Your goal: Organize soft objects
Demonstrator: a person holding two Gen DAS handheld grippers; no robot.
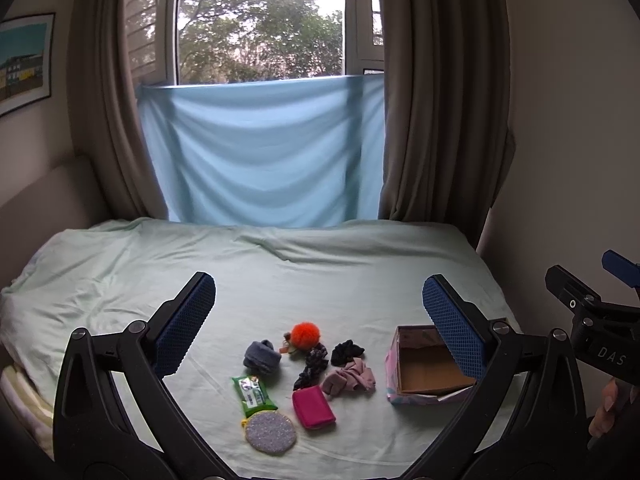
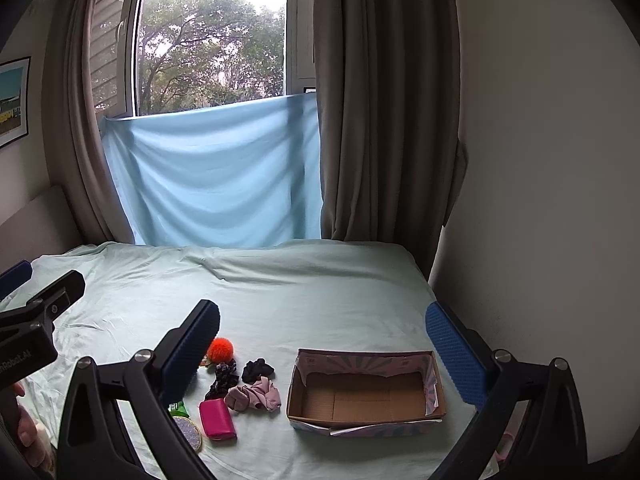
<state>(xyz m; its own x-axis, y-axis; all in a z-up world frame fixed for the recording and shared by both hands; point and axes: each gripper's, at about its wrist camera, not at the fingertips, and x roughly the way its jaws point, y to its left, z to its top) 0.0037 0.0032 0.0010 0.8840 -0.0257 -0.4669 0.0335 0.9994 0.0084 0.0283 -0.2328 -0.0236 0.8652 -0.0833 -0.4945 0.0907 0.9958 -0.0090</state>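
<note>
Left hand-held gripper (image 1: 318,312): jaws spread wide, nothing between, held above bed (image 1: 120,280). Right hand-held gripper (image 2: 322,332): jaws likewise apart, unloaded.

Soft objects clustered on bed sheet: orange pompom (image 1: 306,333), grey-blue scrunchie (image 1: 262,356), black scrunchie (image 1: 347,352), patterned dark scrunchie (image 1: 312,366), pink scrunchie (image 1: 349,377), magenta pouch (image 1: 313,407), green wipes pack (image 1: 253,394), glitter disc (image 1: 270,433), possibly a sponge.

Open cardboard box (image 2: 438,376) just right of cluster; interior bare.

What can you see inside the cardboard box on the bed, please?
The cardboard box shows only its bare brown floor; no soft objects lie in it. The near wall hides a thin strip of floor.
</note>
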